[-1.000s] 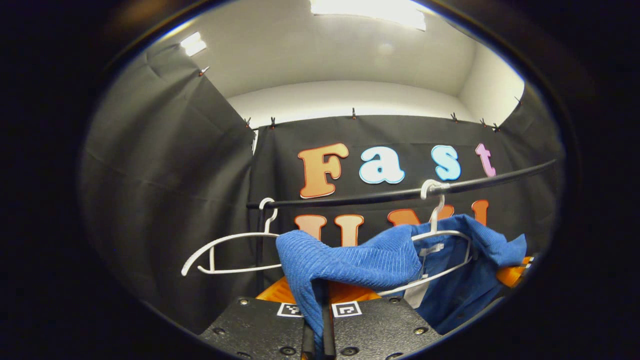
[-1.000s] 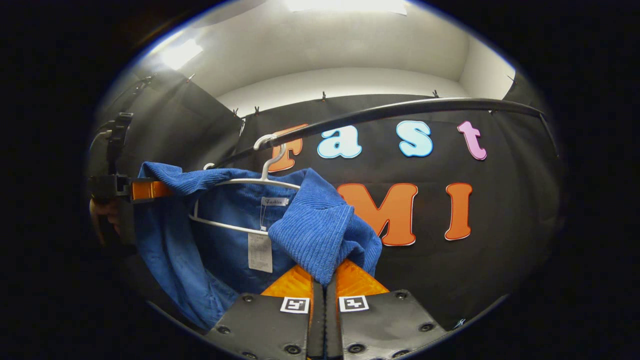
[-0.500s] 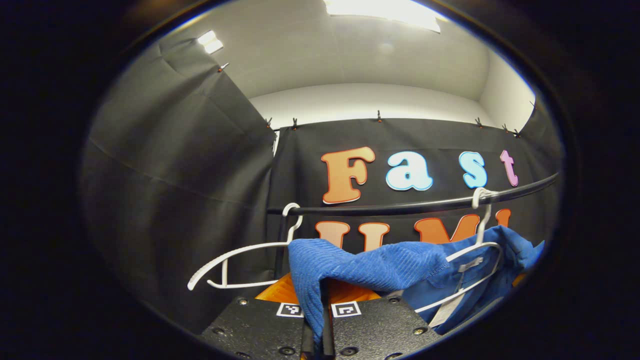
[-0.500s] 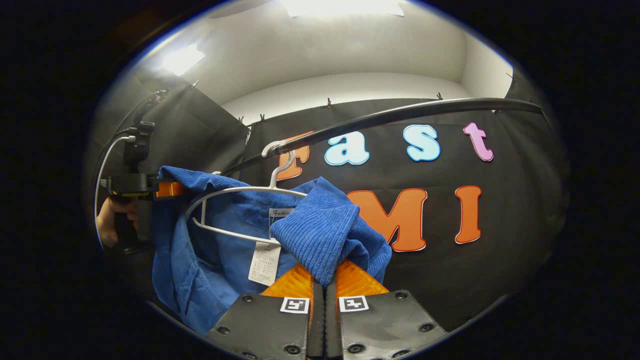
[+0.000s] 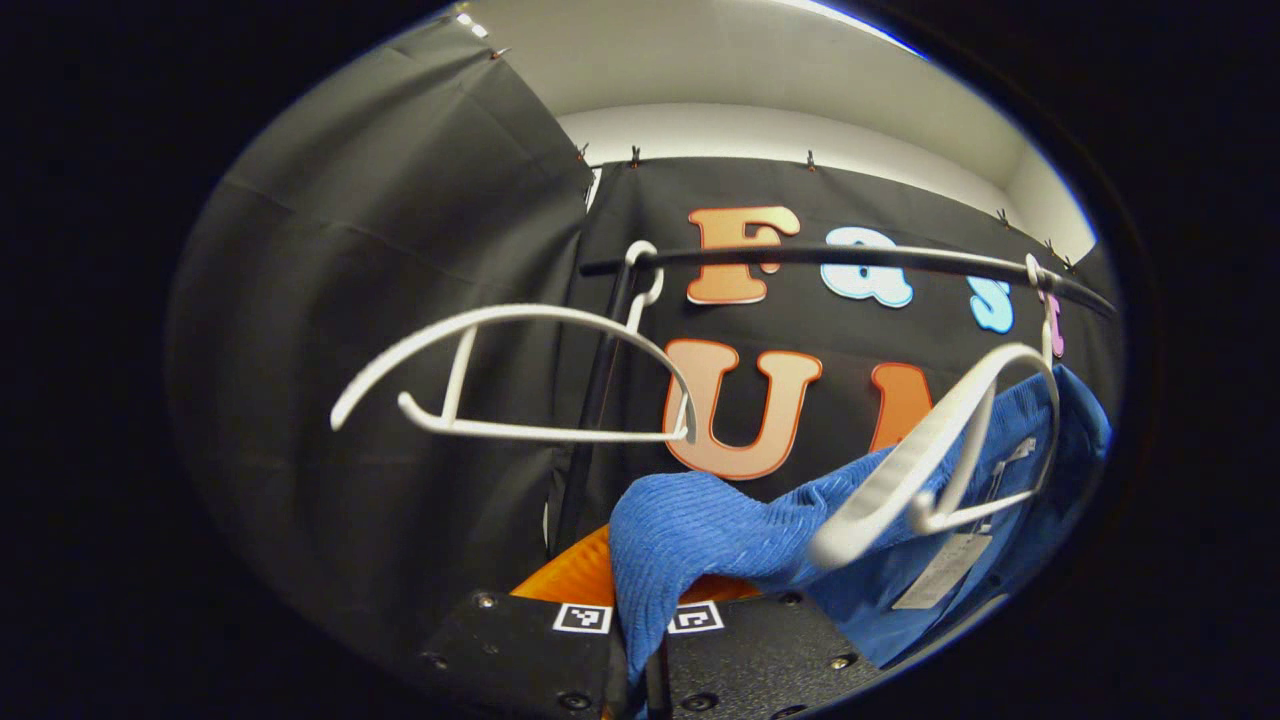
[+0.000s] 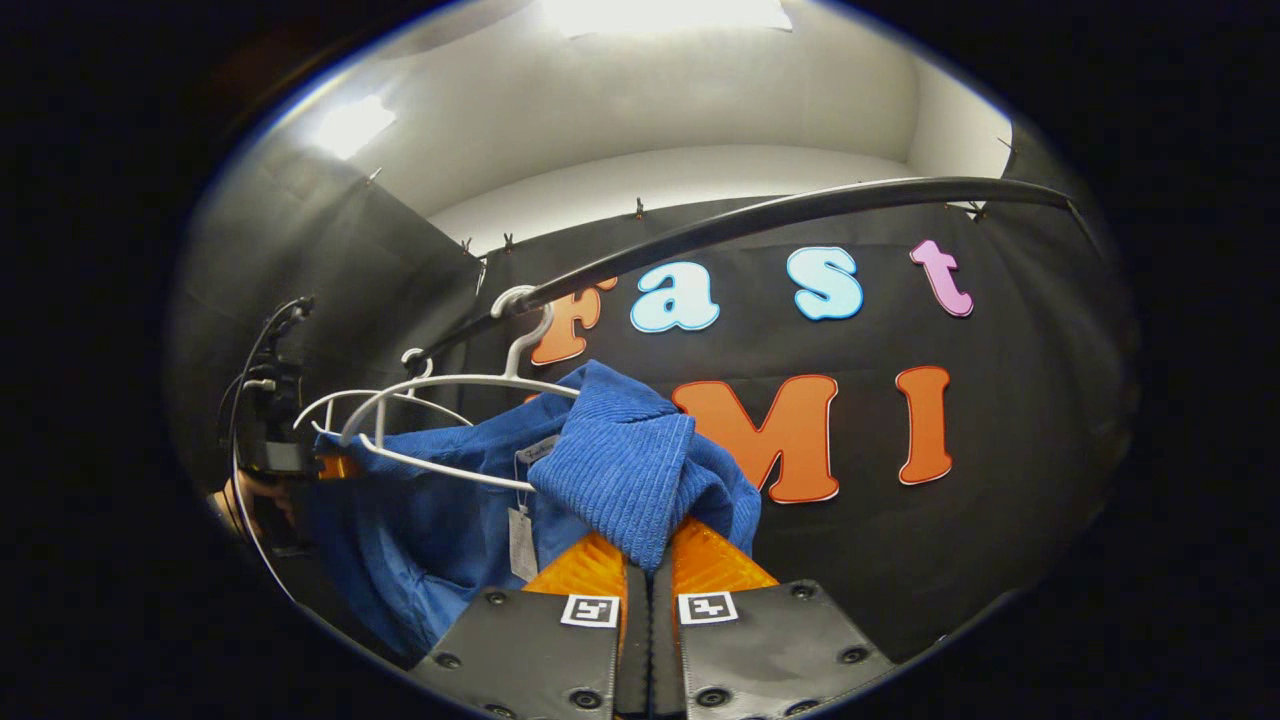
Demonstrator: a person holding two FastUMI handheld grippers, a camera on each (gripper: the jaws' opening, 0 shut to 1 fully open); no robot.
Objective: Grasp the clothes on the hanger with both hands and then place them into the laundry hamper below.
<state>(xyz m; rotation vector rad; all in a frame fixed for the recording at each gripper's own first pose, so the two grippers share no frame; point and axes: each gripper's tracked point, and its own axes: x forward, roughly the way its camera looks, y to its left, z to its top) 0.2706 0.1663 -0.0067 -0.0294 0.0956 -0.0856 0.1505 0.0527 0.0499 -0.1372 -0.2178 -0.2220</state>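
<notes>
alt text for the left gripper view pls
The left gripper is shut on a blue garment slipping off a tilted white hanger. An empty white hanger hangs beside it on a black rail.

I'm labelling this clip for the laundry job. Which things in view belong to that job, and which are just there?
Part of the job:
- blue garment
- white hanger it is coming off
- left gripper, shut on the garment
- right gripper, shut on the garment

Just there:
- bare white hanger
- black rail

Blue ribbed garment (image 6: pixel 620 470), bunched, seemingly half off white hanger (image 6: pixel 450 385), tags dangling
</notes>
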